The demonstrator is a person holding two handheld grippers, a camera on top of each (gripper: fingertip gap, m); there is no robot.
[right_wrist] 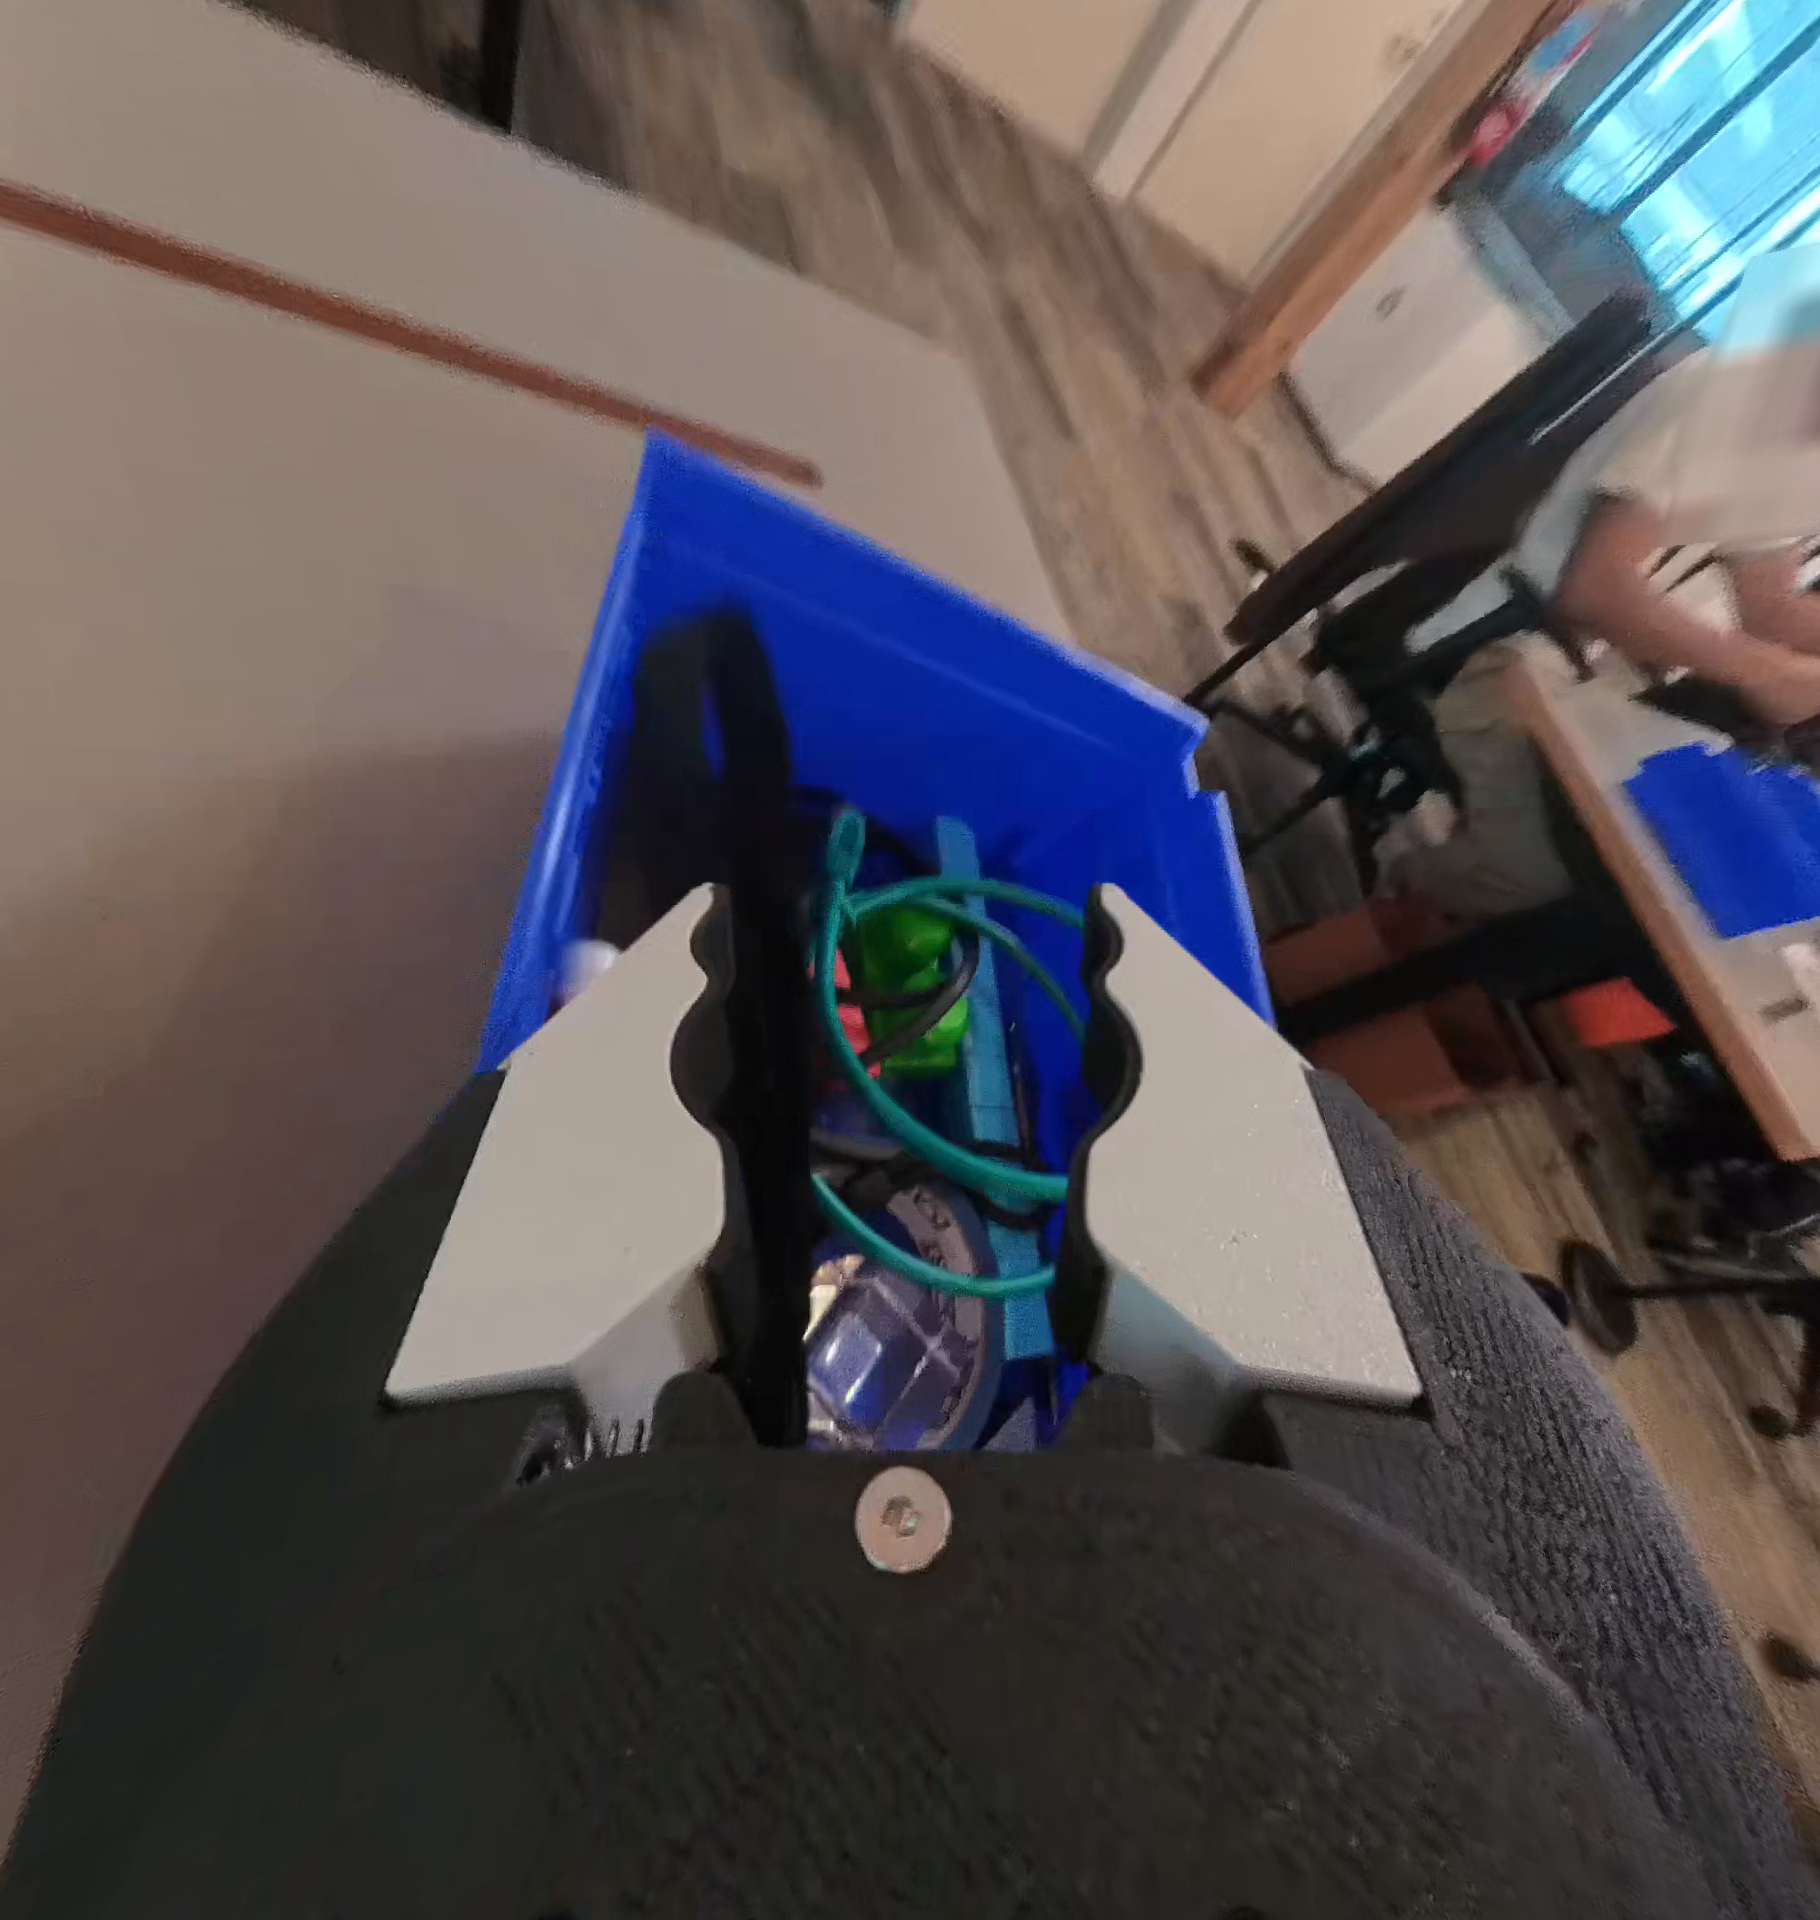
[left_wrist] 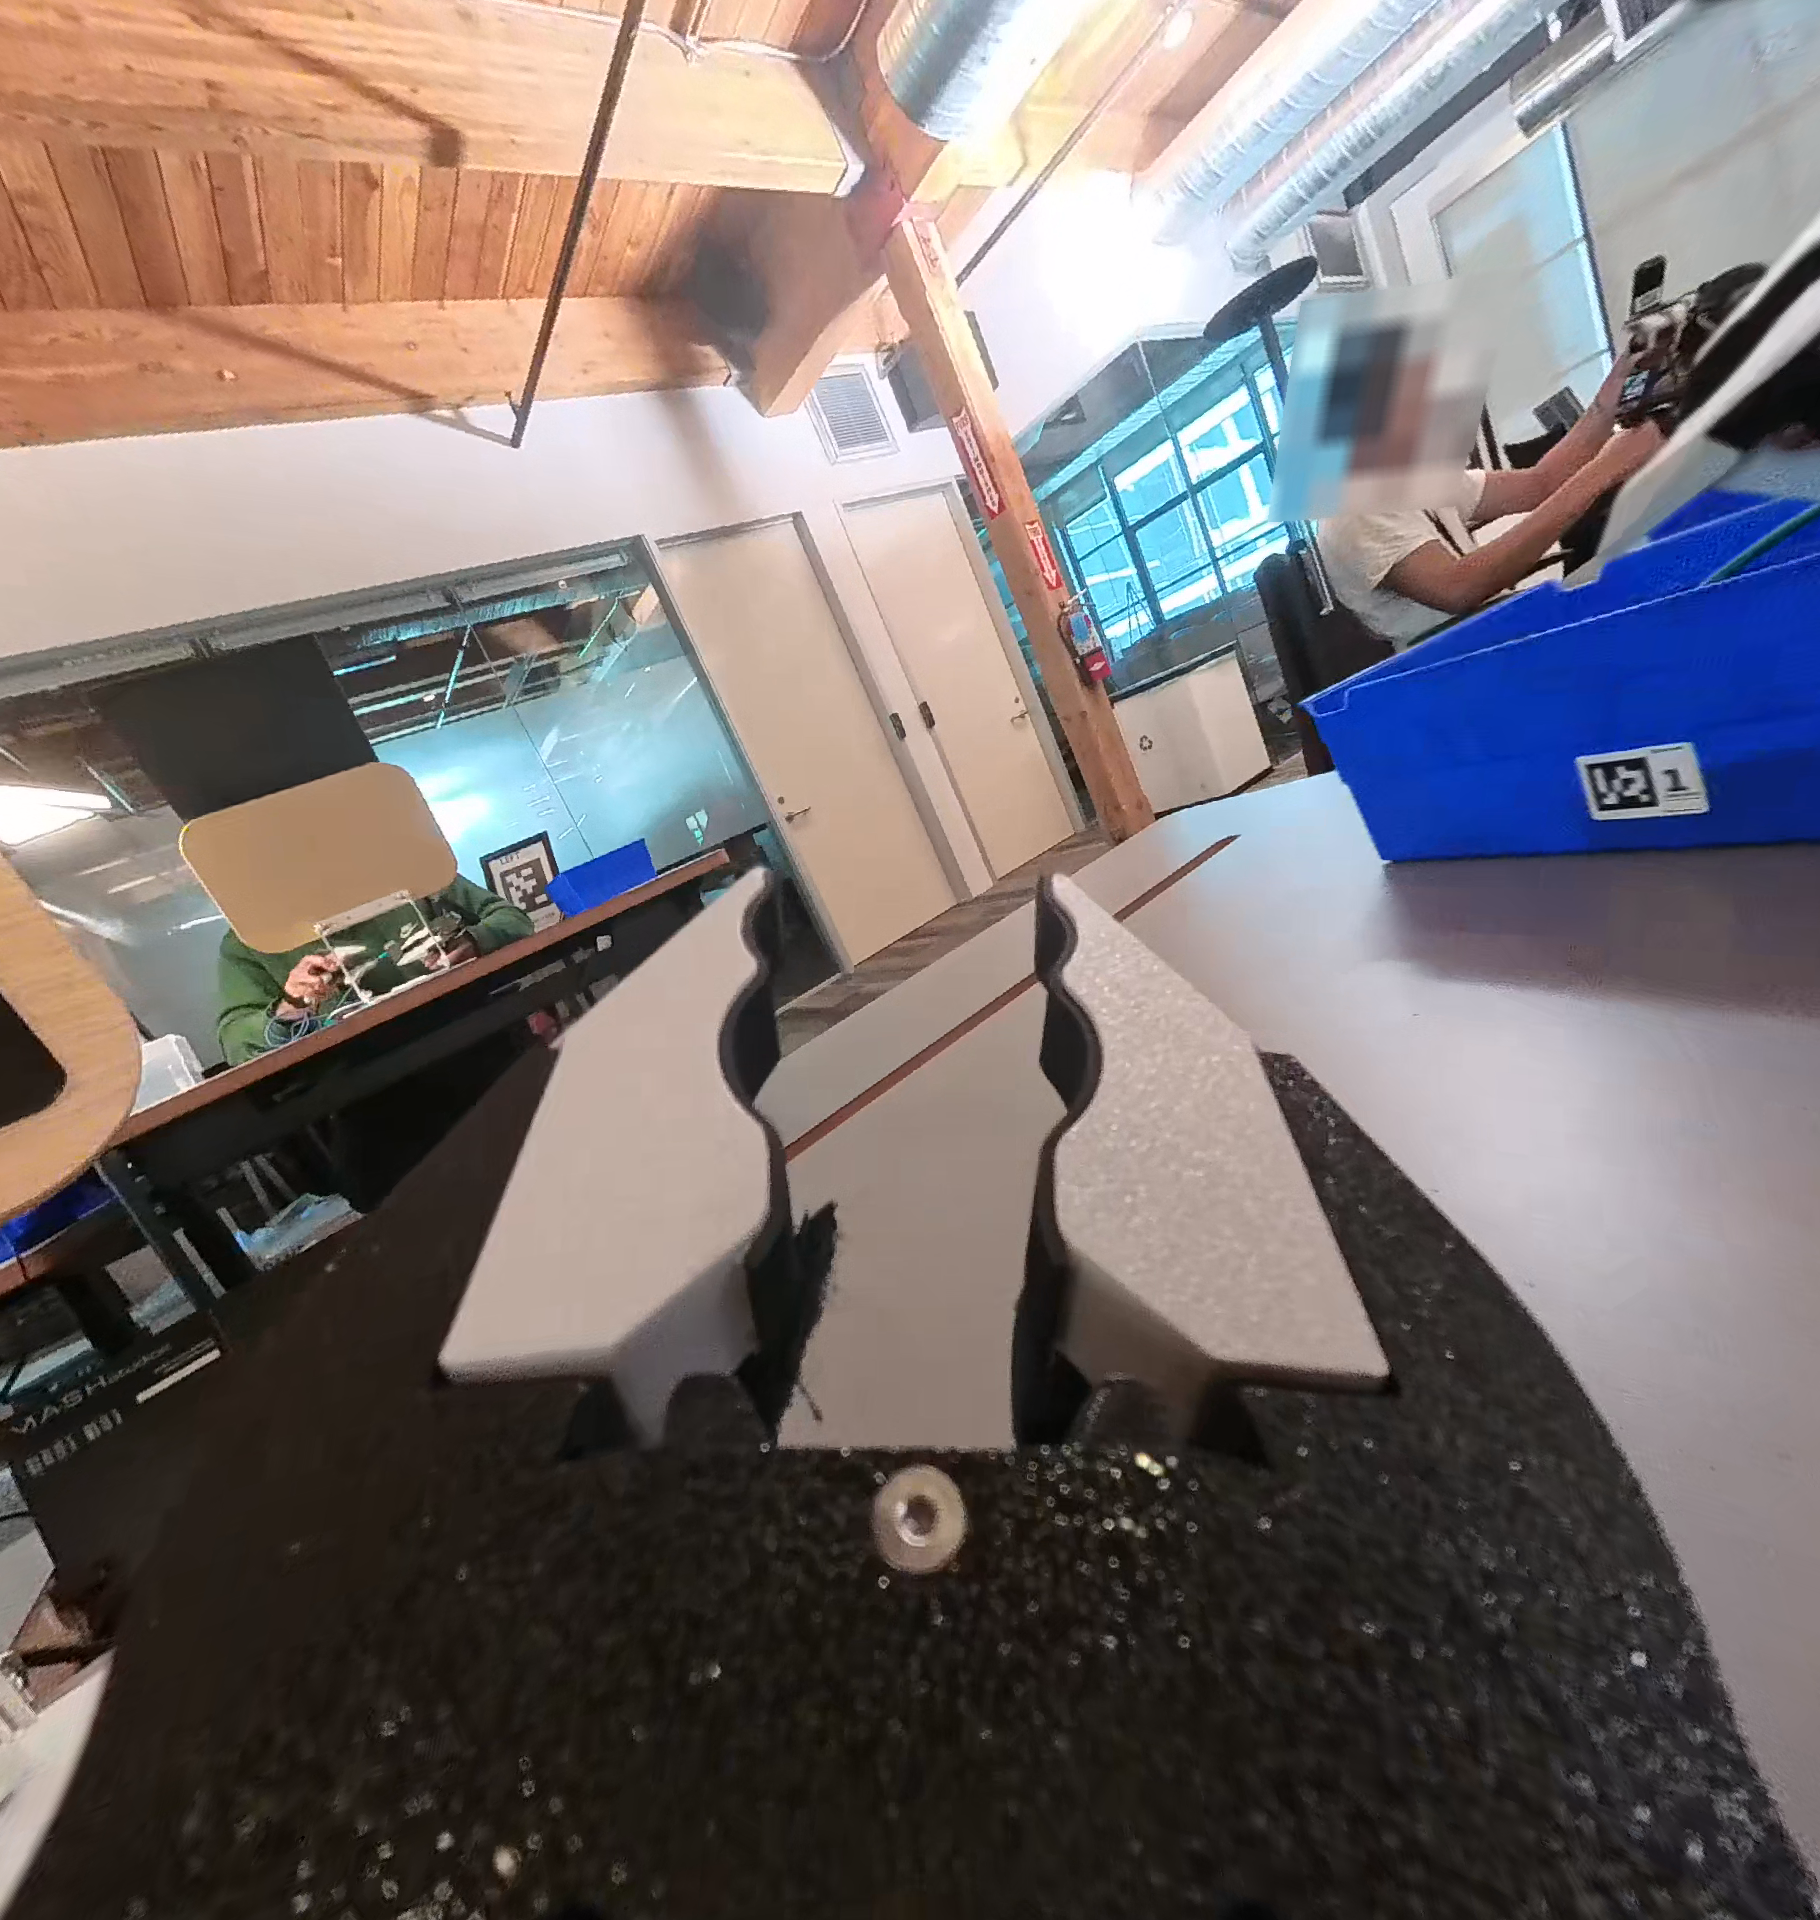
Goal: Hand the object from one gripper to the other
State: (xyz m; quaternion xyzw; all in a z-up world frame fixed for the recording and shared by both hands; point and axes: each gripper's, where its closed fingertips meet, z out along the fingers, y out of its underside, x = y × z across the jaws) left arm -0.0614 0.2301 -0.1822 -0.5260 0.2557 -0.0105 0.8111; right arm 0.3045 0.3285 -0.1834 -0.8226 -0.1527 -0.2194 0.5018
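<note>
- Left gripper (left_wrist: 906,935) hanging spread, empty, over grey table (left_wrist: 1508,1039).
- Right gripper (right_wrist: 901,935) gaping above blue bin (right_wrist: 937,665); black strap (right_wrist: 766,1039) lying against one finger, grasp unclear.
- Green wire (right_wrist: 947,1060) sitting inside bin.
- Wood-beam ceiling (left_wrist: 262,208) running overhead.

One blue bin (left_wrist: 1571,727) stood at the right of the left wrist view, bearing one white tag (left_wrist: 1641,781). Two white doors (left_wrist: 864,717) showed mid-frame, and two people sat at tables. In the right wrist view, one green wire coil (right_wrist: 937,1081), one black strap (right_wrist: 750,935) and one bright green piece (right_wrist: 906,987) lay in the bin.
</note>
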